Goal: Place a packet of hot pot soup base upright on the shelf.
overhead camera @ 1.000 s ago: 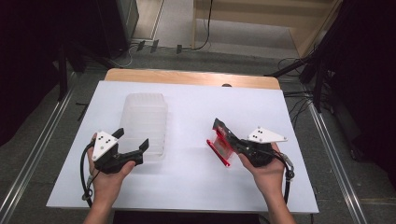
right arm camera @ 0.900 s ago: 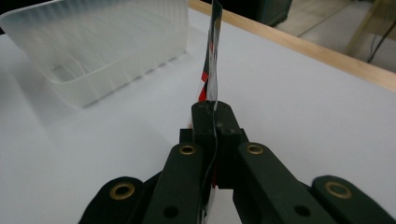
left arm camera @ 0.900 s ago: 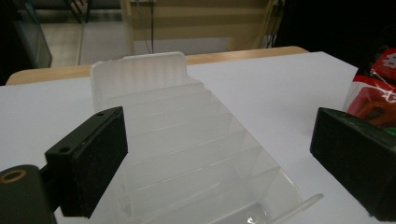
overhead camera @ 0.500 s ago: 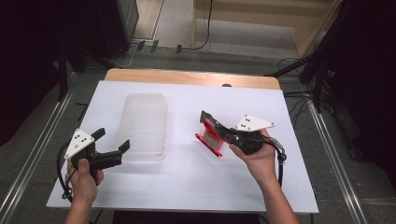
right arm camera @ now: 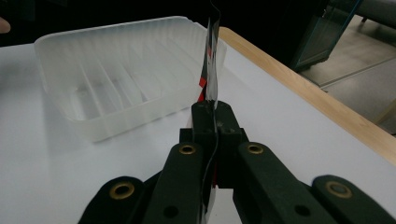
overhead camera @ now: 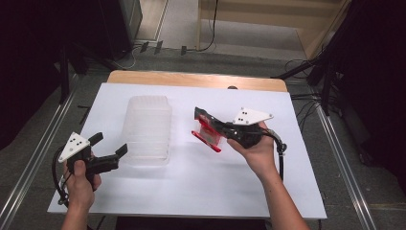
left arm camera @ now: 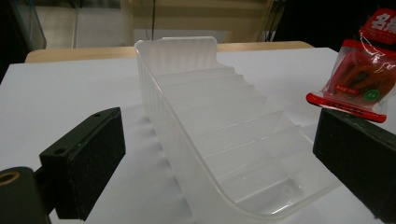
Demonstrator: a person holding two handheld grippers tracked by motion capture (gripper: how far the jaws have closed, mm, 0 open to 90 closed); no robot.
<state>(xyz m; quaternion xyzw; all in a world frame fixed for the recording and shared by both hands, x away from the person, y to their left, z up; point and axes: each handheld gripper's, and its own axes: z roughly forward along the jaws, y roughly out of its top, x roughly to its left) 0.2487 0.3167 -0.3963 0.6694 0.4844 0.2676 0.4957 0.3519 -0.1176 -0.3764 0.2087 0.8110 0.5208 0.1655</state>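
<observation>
right gripper (overhead camera: 203, 125) clamped a red snack packet (overhead camera: 208, 134) beside a clear slotted tray (overhead camera: 146, 125); left gripper (overhead camera: 109, 149) stood wide and empty.

the packet hung edge-on in the right gripper's closed jaws, off the white table (overhead camera: 191, 191), just ahead of that gripper and short of the tray's near wall. the left gripper's jaws framed the tray's end without touching it. judged from here, the thin film could slip or fold in the pinch, and since nothing steadied the light tray, a nudge from the packet might slide it. the packet's printed label was cut off at the frame edge in the left gripper view and too small to read; the pinch point hid behind the jaws in the right gripper view, so how much film was held could not be told.
</observation>
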